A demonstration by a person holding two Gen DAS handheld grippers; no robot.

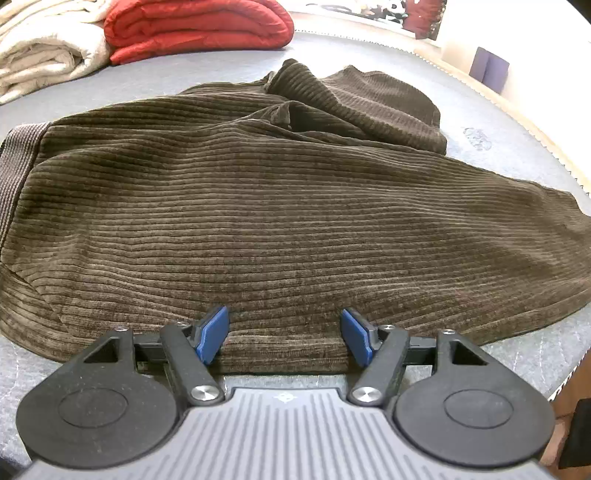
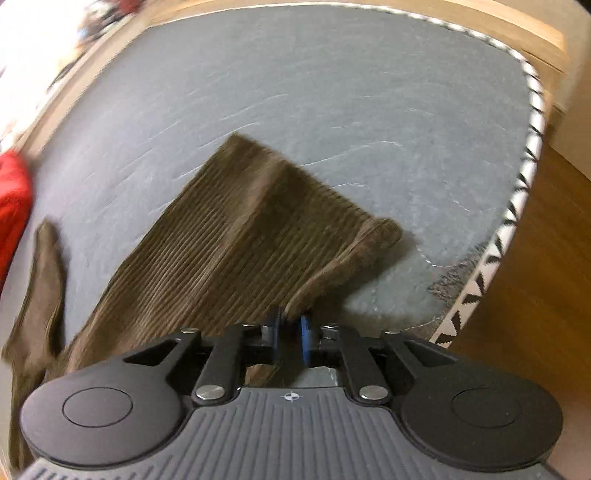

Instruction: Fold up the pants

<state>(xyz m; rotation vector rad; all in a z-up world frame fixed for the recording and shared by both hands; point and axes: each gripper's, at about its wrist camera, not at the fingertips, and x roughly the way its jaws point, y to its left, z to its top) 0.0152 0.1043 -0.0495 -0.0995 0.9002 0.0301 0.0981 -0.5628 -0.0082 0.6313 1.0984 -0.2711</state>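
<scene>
Right wrist view is showing the right claw [image 2: 290, 334] pinching a pants [image 2: 236, 236] leg hem near the red blanket [image 2: 13, 199]; left claw [image 1: 286, 338] gaping wide over cloth; that thin pinch could be slipping mid-swing, unfolding everything.

we see a grey quilted mattress [image 2: 332, 92] in a wooden bed frame [image 2: 517, 33], above a brown wooden floor [image 2: 535, 258].

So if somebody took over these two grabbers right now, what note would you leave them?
Left gripper: open, jaws either side of the near edge of the brown corduroy pants, pressing nothing.
Right gripper: nearly closed on a pant leg near its hem, lifted over the grey mattress.
Done: one fold seems laid.
Left: lay the leg across, fold again, smooth.
</scene>
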